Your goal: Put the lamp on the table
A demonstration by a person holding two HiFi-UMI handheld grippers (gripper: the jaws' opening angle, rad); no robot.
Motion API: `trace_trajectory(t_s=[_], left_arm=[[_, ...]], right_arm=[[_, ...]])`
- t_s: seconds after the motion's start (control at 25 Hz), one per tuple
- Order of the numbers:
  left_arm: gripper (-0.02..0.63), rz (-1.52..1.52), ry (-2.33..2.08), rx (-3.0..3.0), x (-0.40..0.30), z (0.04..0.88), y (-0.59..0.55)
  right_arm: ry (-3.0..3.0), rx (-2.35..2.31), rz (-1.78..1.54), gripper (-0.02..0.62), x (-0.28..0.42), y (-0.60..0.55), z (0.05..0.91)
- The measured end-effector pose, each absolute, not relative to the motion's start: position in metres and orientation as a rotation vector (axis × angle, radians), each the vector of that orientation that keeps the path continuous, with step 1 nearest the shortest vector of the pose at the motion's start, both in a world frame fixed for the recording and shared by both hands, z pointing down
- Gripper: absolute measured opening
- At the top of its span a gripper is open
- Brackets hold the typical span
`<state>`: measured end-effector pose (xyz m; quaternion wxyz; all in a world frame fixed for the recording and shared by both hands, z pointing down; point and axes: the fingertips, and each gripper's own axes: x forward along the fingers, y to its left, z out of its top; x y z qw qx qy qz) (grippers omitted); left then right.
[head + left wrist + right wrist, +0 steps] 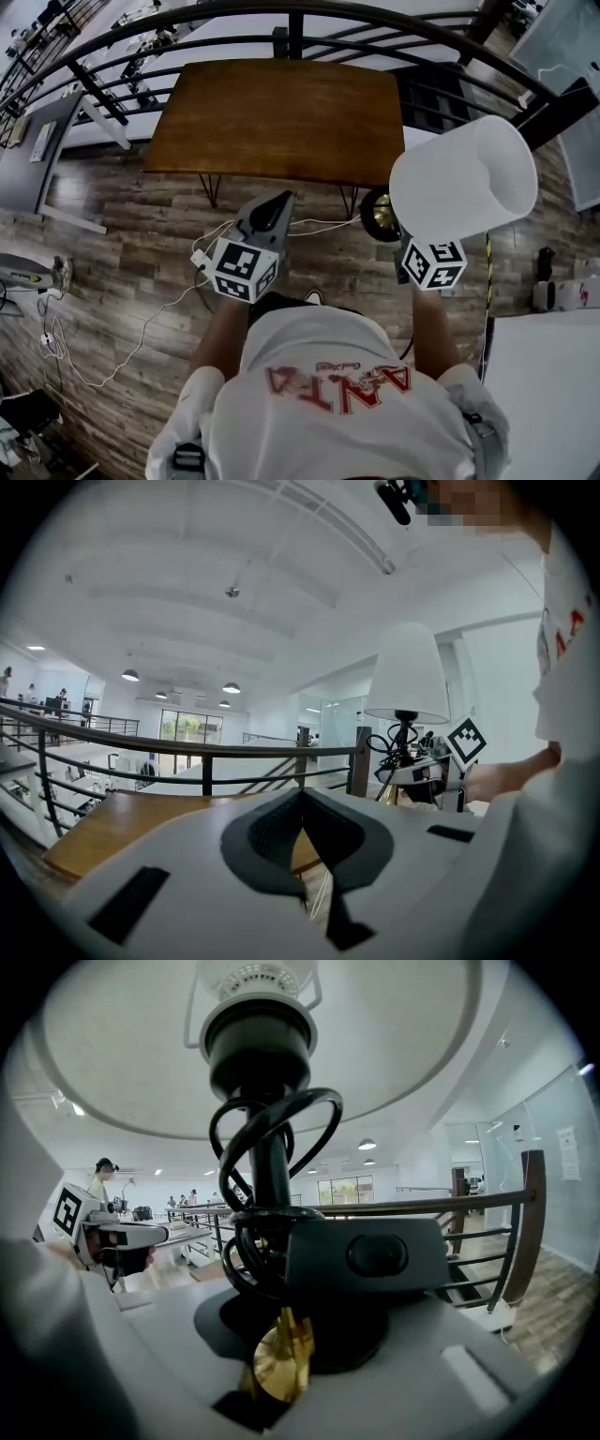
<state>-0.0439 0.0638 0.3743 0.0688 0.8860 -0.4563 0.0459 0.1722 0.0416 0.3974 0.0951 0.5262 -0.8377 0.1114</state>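
From the head view, the lamp (464,178) is mostly a white shade seen from above. It is held in the air off the near right corner of the table (281,117), over the floor (122,253) and not on the wood. The shade covers the jaws of the right gripper (281,1354), so only its marker cube shows there.

The right gripper view shows what is under the shade. The jaws pinch the lamp's brass stem, a black cord (272,1147) is looped round the post above, and a switch box (366,1255) sits against it.

The left gripper view shows the lamp side-on and upright, to the right of the table.

The left gripper (302,799) has its pads pressed together with nothing between them (a thin seam is all that shows). It is held above the floor, just near of the table's front edge.

The table is brown wood on thin dark legs. The floor is grey-brown planks with a white cable (150,328) trailing to the left. A curved black railing (291,14) runs along the far side of the table, and beyond it are a white ceiling with round lights and distant windows.
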Motion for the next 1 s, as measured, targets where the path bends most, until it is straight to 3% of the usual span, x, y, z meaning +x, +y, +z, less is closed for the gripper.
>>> trace_trajectory(t_s=[1.0], left_arm=[[0.009,0.186,-1.231,2.732,-0.005,0.375,-0.085]], right_arm=[[-2.367,1.715,0.357,0.084,0.219,-0.085,0.408]])
